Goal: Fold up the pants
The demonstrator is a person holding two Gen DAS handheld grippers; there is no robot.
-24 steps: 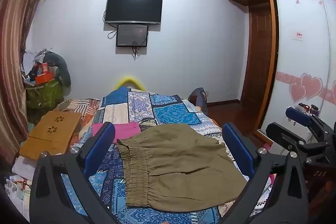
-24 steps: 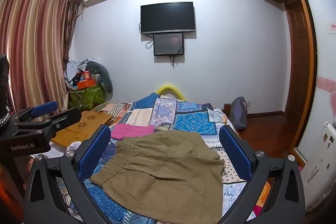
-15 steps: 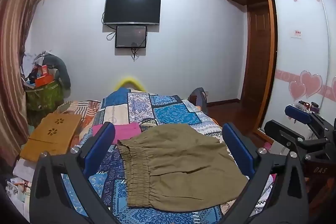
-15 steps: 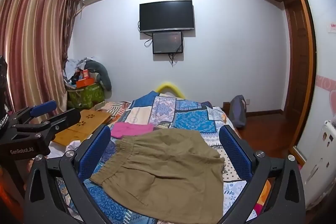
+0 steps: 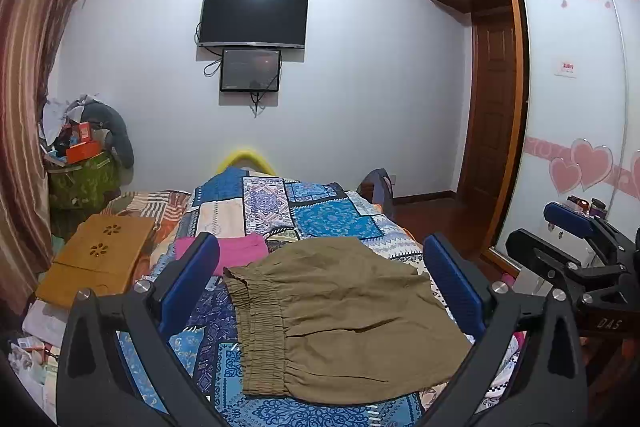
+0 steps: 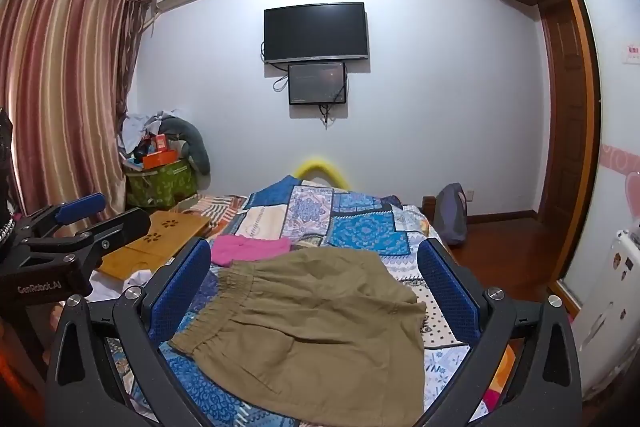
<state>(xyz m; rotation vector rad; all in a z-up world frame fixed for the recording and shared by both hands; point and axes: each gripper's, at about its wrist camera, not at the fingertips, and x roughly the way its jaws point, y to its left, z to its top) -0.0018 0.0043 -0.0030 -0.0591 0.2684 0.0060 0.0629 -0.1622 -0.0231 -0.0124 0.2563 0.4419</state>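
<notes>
Looking at olive pants (image 5: 340, 319) lying flat on the patchwork quilt (image 5: 332, 219), pretty much dead ahead of both tools and a bit below them. Elastic waistband (image 5: 260, 331) sitting toward the left side, leg ends trailing off to the right, so the long axis is running roughly left-to-right across the bed, angled a little in the right wrist view. Left gripper (image 5: 328, 287) hanging spread wide, holding nothing, apart from the fabric. Right gripper (image 6: 316, 291) doing the same, gaping wide and empty. Guessing the waistband end is falling to the left one, while the hem end (image 6: 404, 311) is lying closer to the right. No fold looking started yet, as far as can be told. Also spotting a pink garment (image 6: 250, 249) just beyond the waistband, touching or nearly so, worth not snagging.
</notes>
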